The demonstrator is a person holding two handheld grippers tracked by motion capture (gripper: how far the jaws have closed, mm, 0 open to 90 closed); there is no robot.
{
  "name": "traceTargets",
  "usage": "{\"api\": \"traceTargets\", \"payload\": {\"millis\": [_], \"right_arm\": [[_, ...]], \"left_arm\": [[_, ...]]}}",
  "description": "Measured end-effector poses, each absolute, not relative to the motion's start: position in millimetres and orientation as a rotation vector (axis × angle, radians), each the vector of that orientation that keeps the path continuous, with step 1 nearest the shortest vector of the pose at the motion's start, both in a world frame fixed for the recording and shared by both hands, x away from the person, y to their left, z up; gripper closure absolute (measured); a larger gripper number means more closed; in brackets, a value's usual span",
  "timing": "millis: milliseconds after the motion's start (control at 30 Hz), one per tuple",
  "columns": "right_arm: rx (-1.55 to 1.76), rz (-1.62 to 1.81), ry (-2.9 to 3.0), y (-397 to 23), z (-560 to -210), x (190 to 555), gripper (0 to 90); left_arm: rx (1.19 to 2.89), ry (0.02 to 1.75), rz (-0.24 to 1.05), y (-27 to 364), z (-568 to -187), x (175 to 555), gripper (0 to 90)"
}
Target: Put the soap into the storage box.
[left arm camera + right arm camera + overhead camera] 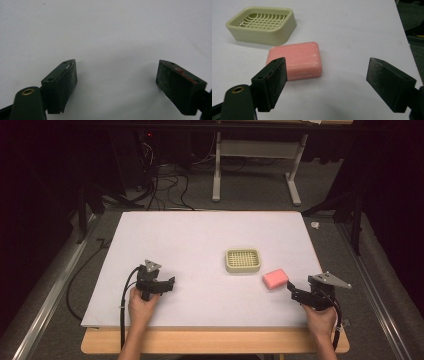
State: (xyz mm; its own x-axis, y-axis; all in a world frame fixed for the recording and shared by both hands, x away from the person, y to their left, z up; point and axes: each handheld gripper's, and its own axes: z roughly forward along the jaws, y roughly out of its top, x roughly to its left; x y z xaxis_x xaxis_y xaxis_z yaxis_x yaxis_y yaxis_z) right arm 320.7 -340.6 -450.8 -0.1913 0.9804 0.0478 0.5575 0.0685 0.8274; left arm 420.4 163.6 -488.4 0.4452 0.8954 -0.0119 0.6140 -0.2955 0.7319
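In the high view, a white rectangular table top (200, 245) is seen across the middle of the frame, with a bare wooden edge along its lower side. The left gripper (170, 284) is held in the lower left of that view, low over the white surface, by the person's left hand (142, 305). In the left gripper view, its two black jaws are set wide apart, with nothing but bare white surface between them. The right gripper (292, 291) is held in the lower right of the high view by the person's right hand (320, 317); its jaws are likewise spread wide and nothing is gripped. A pink rectangular bar of soap (275, 279) lies flat on the table right of centre, near the right gripper's tips and apart from them. In the right gripper view, the soap (295, 60) is located left of centre, partly overlapped by the left jaw, and is not enclosed by the jaws. A pale green plastic soap dish with a slotted grid floor (242, 260) stands just up and left of the soap; in the right gripper view the dish (262, 23) occupies the upper left, close to the soap, and whether they touch cannot be told. The dish holds nothing.
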Motion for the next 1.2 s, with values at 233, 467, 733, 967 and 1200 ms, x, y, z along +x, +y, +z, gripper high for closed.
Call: {"api": "traceTargets", "payload": {"millis": [233, 467, 733, 967, 1200], "right_arm": [[1.491, 1.007, 1.839, -330, -451, 318, 14.2], [1.474, 1.008, 1.86, -321, -453, 320, 13.0], [1.461, 1.006, 1.892, -310, -456, 326, 12.2], [1.443, 0.991, 1.913, -302, -457, 333, 12.1], [1.437, 0.961, 1.922, -296, -458, 342, 12.0]], "left_arm": [[2.024, 1.26, 0.535, 164, -488, 420, 17.6], [2.023, 1.26, 0.535, 164, -488, 420, 17.6], [2.024, 1.26, 0.535, 164, -488, 420, 17.6], [2.024, 1.26, 0.535, 164, -488, 420, 17.6], [2.024, 1.26, 0.536, 164, -488, 420, 17.6]]}}
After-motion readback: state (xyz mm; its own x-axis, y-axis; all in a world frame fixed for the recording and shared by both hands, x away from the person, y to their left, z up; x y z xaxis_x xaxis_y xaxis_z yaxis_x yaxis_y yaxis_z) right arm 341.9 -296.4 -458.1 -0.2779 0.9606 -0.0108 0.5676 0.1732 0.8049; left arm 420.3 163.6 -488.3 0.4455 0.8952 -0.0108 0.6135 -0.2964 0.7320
